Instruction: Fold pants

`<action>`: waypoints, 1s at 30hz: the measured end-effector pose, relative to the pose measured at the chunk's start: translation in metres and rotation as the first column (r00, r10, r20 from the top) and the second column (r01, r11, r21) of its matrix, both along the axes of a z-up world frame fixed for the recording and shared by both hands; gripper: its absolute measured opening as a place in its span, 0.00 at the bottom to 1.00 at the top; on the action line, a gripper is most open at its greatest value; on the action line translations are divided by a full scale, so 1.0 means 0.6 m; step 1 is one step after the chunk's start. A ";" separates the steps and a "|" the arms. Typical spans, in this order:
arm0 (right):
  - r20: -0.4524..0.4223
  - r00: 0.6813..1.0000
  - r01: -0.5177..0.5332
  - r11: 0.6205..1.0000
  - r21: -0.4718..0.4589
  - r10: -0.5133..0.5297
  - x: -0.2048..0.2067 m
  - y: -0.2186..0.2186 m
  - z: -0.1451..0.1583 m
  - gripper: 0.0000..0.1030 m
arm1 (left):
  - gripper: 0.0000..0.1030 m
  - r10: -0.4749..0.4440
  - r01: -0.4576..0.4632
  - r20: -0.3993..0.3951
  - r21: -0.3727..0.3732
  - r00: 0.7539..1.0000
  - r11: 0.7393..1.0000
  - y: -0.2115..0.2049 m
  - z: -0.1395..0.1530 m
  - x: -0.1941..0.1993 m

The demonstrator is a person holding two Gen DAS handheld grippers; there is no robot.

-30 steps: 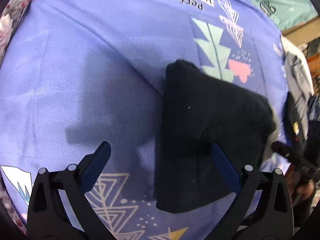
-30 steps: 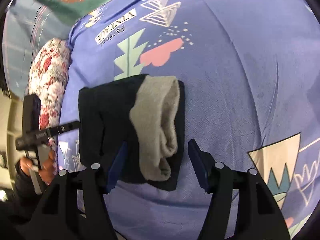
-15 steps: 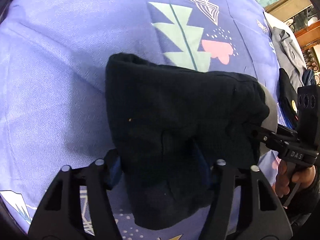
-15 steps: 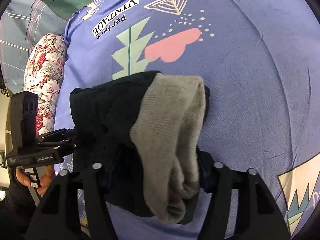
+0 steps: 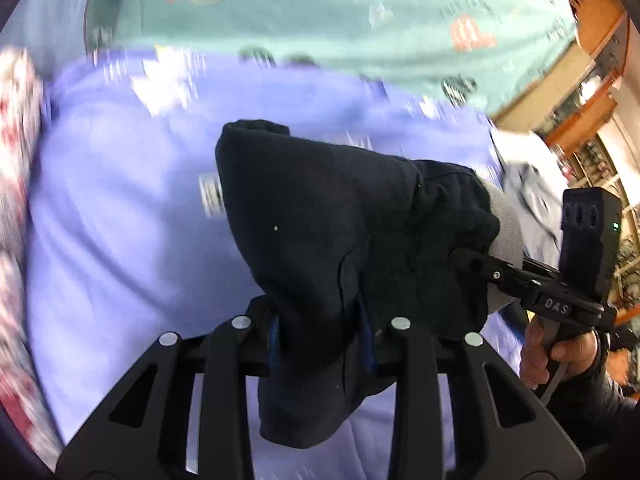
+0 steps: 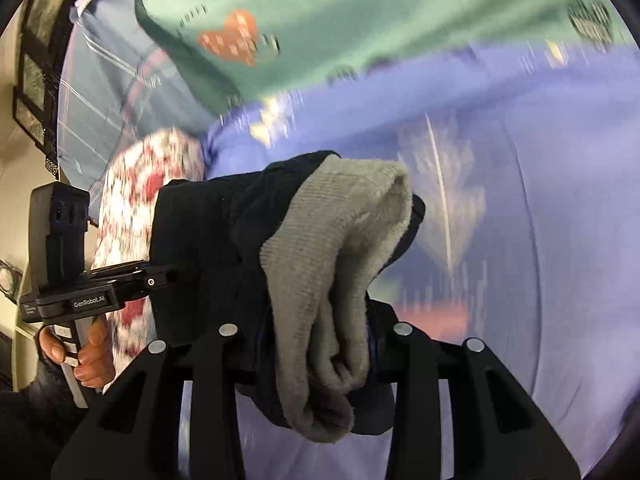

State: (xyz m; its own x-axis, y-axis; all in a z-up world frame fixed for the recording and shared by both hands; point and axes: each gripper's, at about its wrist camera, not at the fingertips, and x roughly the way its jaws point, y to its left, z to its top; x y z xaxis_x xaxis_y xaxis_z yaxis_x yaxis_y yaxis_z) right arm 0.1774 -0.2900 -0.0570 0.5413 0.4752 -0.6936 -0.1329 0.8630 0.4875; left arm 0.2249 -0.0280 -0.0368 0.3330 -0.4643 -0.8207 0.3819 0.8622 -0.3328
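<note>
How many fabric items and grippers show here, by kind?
Folded pants, dark with grey lining: 1
Bed covers, purple and green: 2
Floral cushion: 1
Grippers, left gripper and right gripper, both clamped on the pants: 2
Total: 6

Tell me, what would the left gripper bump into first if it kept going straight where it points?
Probably the folded pants, already pinched in the left gripper. Beyond them lies the purple bedspread, though how far off is unclear.

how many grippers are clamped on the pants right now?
2. The left gripper pinches one end of the folded black fleece pants with grey lining; the right gripper pinches the other end.
</note>
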 end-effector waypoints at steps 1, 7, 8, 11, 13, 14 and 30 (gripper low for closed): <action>0.022 1.000 -0.004 1.000 -0.017 0.004 0.031 0.001 0.010 0.36 | 0.29 0.013 -0.013 0.032 0.015 0.999 1.000 -0.007 0.017 0.036; 0.097 0.995 -0.002 0.995 -0.099 0.011 0.217 0.003 0.033 0.36 | 0.30 0.087 -0.092 0.094 0.048 0.992 0.995 -0.038 0.042 0.212; 0.095 0.995 -0.001 0.994 -0.108 0.011 0.249 0.001 0.027 0.36 | 0.30 0.104 -0.109 0.093 0.048 0.990 0.993 -0.044 0.034 0.243; 0.065 0.998 0.006 0.990 -0.141 0.003 0.324 0.004 -0.010 0.36 | 0.30 0.144 -0.147 0.066 0.051 0.987 0.988 -0.060 -0.010 0.307; 0.037 0.999 0.006 0.987 -0.163 0.000 0.362 0.005 -0.045 0.36 | 0.32 0.172 -0.174 0.035 0.064 0.985 0.983 -0.061 -0.045 0.336; 0.027 1.000 0.004 0.986 -0.168 0.000 0.373 0.006 -0.059 0.36 | 0.32 0.186 -0.187 0.029 0.085 0.982 0.979 -0.068 -0.068 0.351; -0.002 0.982 0.184 0.959 -0.217 -0.189 0.386 -0.047 -0.154 0.91 | 0.96 0.312 -0.331 0.113 0.246 0.943 0.911 -0.067 -0.182 0.379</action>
State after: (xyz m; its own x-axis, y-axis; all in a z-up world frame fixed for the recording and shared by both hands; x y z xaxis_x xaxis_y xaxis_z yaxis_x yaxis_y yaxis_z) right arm 0.4090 -0.3181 -0.1497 0.5896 0.2055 -0.7812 0.0493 0.9562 0.2887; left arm 0.4525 -0.0679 -0.1458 0.4890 -0.0984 -0.8667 0.0838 0.9943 -0.0656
